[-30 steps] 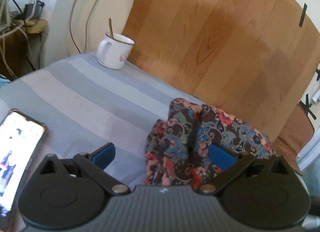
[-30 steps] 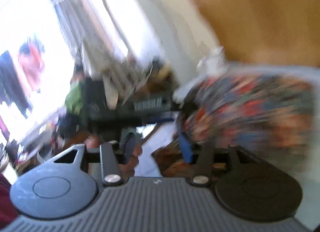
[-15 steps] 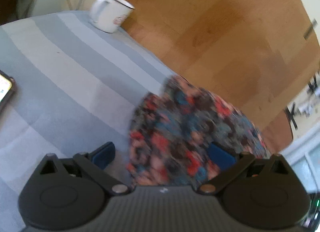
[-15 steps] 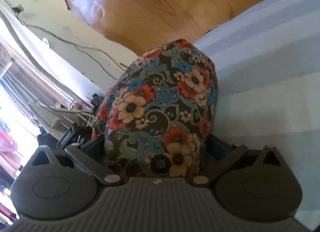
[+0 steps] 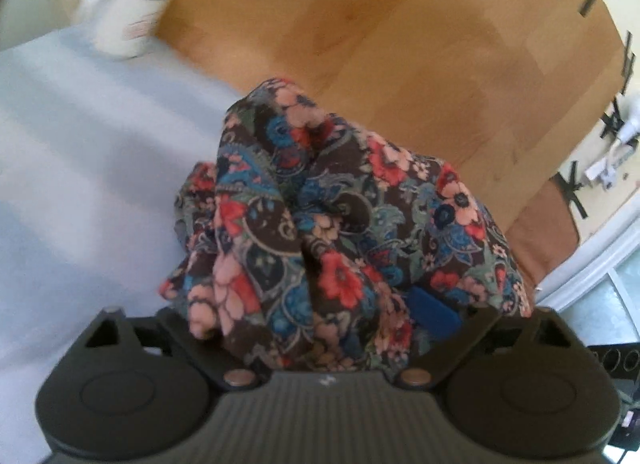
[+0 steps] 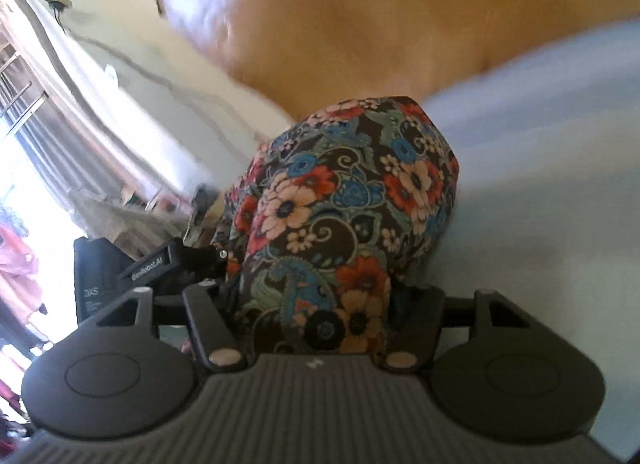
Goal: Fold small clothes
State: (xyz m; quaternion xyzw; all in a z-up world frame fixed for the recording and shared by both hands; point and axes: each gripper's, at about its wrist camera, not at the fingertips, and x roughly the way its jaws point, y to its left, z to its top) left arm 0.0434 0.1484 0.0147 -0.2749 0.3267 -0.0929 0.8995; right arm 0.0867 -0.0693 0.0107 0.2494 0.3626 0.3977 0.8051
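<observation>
One striped bedsheet, wooden headboard, white mug

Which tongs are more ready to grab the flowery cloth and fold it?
Probably the right tongs: the flowery cloth fills the gap between them snugly. The left tongs stand wider, one blue pad showing bare beside the bunched cloth. Both have just been closing.

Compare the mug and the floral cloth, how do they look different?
The mug is white; the cloth is dark with red, pink and blue flowers. The mug stands upright and rigid; the cloth is bunched in soft folds. The mug is far and blurred; the cloth is close. Both are beside the wooden board.
</observation>
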